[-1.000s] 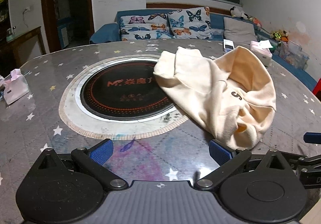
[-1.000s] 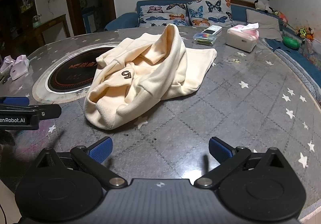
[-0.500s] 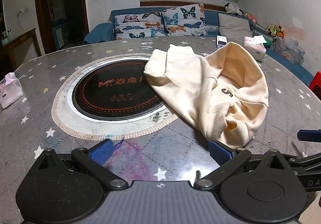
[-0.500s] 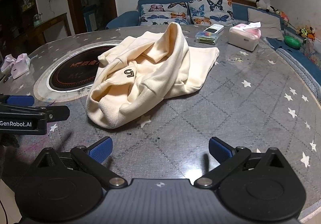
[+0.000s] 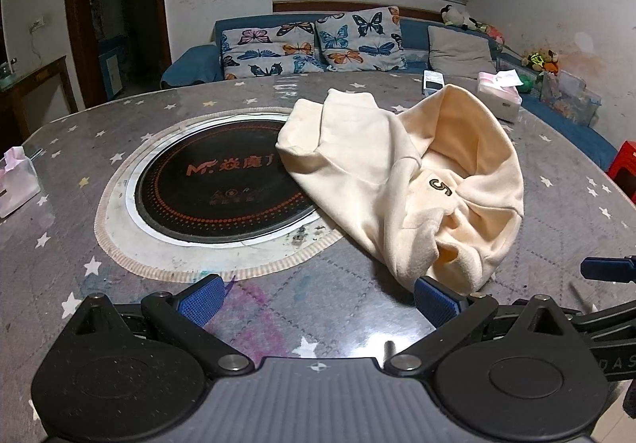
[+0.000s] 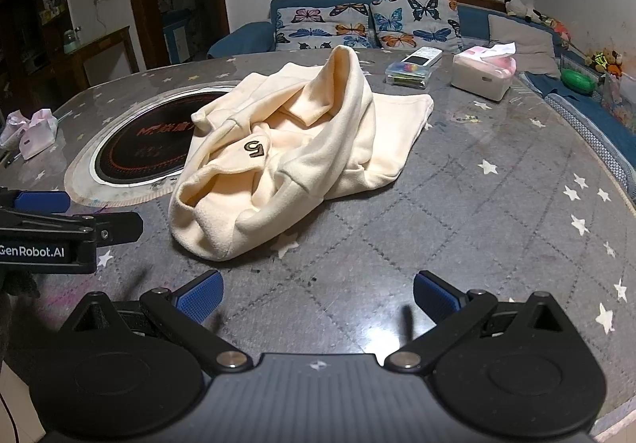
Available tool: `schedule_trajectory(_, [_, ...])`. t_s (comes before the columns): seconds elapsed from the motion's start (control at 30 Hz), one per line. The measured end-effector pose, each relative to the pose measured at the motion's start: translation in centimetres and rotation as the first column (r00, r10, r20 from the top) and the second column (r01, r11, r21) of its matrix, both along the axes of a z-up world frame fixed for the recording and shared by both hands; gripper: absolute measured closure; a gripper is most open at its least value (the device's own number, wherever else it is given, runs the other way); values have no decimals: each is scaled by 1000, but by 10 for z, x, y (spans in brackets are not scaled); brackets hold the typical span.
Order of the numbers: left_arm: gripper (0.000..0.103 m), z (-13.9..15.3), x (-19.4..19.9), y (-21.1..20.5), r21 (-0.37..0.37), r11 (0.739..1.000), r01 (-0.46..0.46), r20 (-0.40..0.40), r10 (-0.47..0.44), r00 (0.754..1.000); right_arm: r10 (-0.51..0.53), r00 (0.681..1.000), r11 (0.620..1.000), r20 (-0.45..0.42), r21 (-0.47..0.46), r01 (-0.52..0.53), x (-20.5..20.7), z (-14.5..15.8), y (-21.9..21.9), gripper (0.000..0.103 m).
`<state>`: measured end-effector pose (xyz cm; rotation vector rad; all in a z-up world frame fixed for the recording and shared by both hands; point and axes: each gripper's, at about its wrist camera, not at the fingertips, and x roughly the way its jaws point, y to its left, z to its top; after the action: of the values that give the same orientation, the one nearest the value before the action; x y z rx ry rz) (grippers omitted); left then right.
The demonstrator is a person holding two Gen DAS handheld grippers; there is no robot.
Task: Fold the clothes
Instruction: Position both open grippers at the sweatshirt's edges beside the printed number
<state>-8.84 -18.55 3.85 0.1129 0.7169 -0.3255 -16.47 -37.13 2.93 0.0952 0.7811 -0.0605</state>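
A crumpled cream sweatshirt (image 5: 401,180) lies on a star-patterned table (image 6: 497,212). The left gripper (image 5: 318,298) and right gripper (image 6: 318,296) hover near it, both spread wide and empty

One cream garment (image 6: 286,149) is seen crumpled on one round table (image 6: 497,212), with one black hotplate (image 5: 222,188) set in the table's middle. Two grippers are counted, the left gripper (image 5: 318,298) and the right gripper (image 6: 318,296), each spread wide with two blue pads. Two tissue packs (image 6: 483,71) (image 6: 33,131), one remote (image 6: 423,57) and one small clear box (image 6: 409,74) are counted on the table, and two butterfly cushions (image 5: 274,51) (image 5: 357,37) on one sofa (image 5: 190,65).
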Motion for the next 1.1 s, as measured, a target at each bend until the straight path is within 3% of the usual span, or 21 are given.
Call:
schedule_trajectory(0.6, [0,9,18,-15,3,1000,21,6,-21,1000,-15,1000,1000,15,14,14,16,6,-13,2])
schedule_trajectory(1.1, [1,25,54,-27,4,999,34,44,-34,998,-2,998,1000,67,-29,4,50,31,-34,13])
